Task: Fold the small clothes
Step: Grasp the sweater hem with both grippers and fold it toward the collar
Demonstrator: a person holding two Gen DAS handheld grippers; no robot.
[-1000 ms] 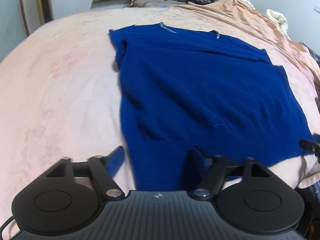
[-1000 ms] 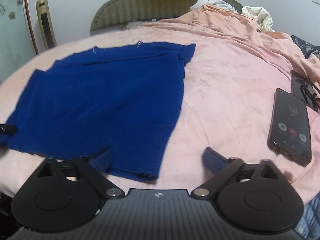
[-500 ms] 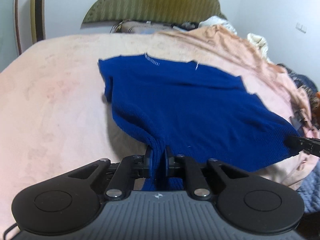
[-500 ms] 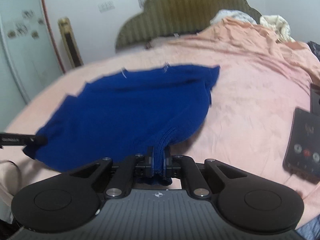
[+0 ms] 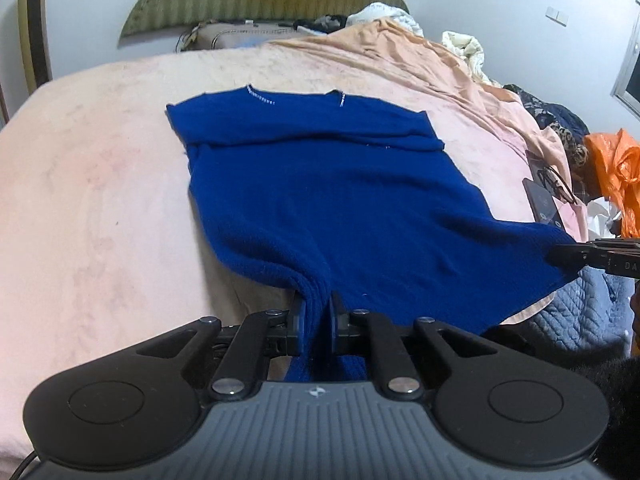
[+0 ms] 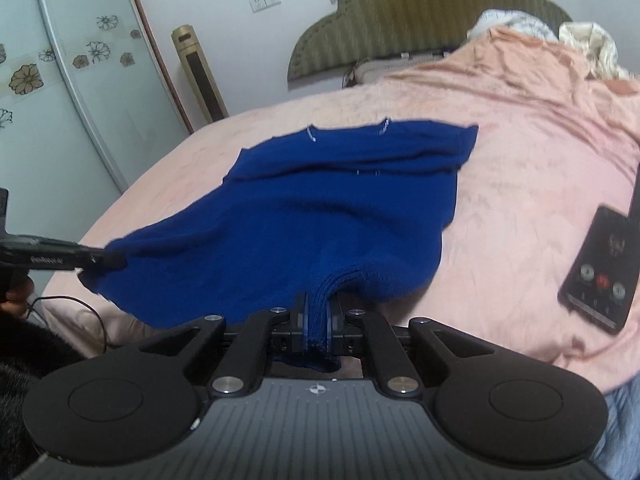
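On the bed (image 5: pixel 80 200), near hem lifted, lies the sweater (image 5: pixel 332 200) – left gripper (image 5: pixel 316 320) and right gripper (image 6: pixel 316 320) each clenched on a hem corner

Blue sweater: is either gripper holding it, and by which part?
Both. Left gripper and right gripper each pinch the blue sweater at its ribbed bottom hem, one near each corner.
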